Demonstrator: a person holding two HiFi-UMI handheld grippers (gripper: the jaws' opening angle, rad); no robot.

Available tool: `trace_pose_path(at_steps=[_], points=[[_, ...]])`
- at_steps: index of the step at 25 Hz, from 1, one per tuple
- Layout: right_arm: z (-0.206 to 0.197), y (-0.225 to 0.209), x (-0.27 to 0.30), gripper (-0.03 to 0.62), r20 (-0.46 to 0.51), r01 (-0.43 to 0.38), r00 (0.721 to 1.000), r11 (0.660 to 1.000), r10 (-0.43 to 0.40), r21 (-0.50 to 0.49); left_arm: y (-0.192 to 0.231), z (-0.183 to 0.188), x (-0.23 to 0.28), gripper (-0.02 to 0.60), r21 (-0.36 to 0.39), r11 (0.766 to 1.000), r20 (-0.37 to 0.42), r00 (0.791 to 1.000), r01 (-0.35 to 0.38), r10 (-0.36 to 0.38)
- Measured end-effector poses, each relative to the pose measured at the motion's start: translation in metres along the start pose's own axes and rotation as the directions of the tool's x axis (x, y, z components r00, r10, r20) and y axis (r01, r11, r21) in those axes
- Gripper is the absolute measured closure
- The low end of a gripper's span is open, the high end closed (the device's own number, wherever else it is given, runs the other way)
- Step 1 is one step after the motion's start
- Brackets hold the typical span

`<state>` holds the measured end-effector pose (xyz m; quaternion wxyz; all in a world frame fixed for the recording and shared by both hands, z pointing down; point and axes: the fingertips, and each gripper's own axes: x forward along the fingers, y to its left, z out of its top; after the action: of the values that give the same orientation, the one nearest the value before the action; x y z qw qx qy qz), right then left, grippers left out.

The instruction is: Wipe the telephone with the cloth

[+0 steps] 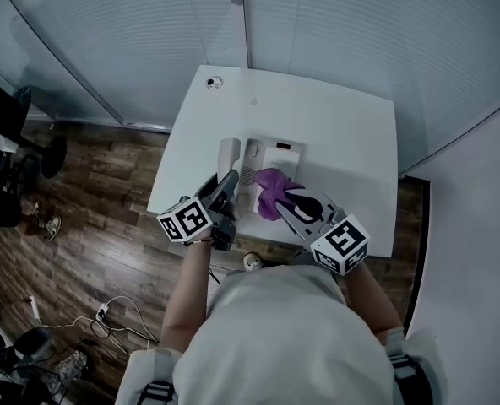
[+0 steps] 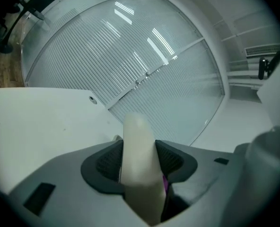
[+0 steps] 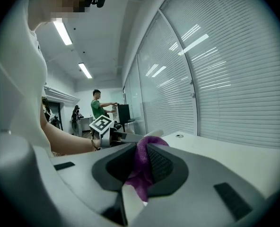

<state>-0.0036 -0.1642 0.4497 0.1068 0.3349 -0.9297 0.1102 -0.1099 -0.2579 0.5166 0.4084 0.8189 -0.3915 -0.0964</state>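
Observation:
The white telephone base (image 1: 277,154) sits on the white table (image 1: 343,125) near its front edge. Its cream handset (image 1: 228,153) is at the base's left side, and my left gripper (image 1: 230,181) is shut on it. In the left gripper view the handset (image 2: 139,141) fills the gap between the dark pads (image 2: 107,164) of the left gripper (image 2: 139,163). My right gripper (image 1: 285,196) is shut on a purple cloth (image 1: 272,189), which bunches over the base's front right part. In the right gripper view the cloth (image 3: 143,167) hangs between the pads of the right gripper (image 3: 141,163).
A round cable grommet (image 1: 214,82) lies at the table's far left corner. Glass walls with blinds (image 1: 334,24) stand close behind the table. Wood floor with cables (image 1: 106,315) lies to the left. People stand far off (image 3: 98,105) in the right gripper view.

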Motion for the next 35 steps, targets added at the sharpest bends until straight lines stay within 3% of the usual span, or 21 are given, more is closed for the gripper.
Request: trace_pose_path(at_steps=[7, 17, 25, 30, 35], points=[[0.001, -0.027, -0.014, 0.514, 0.011, 0.053, 0.999, 0.998, -0.053, 0.018, 0.008, -0.021, 0.028, 0.357, 0.083, 0.992, -0.086, 0.991, -0.094, 0.101], [0.000, -0.058, -0.022, 0.514, 0.015, 0.083, 0.996, 0.995, -0.084, 0.047, 0.022, -0.037, 0.062, 0.357, 0.206, 0.958, -0.170, 0.957, -0.199, 0.235], [-0.002, -0.061, -0.022, 0.514, 0.013, 0.087, 0.996, 0.995, -0.088, 0.056, 0.023, -0.045, 0.069, 0.357, 0.307, 0.925, -0.204, 0.934, -0.222, 0.292], [-0.002, -0.061, -0.020, 0.514, 0.013, 0.084, 0.996, 0.995, -0.085, 0.058, 0.028, -0.058, 0.073, 0.357, 0.411, 0.882, -0.234, 0.909, -0.230, 0.346], [-0.003, -0.062, -0.020, 0.514, 0.008, 0.089, 0.996, 0.994, -0.090, 0.061, 0.028, -0.062, 0.072, 0.356, 0.443, 0.869, -0.226, 0.911, -0.221, 0.346]])
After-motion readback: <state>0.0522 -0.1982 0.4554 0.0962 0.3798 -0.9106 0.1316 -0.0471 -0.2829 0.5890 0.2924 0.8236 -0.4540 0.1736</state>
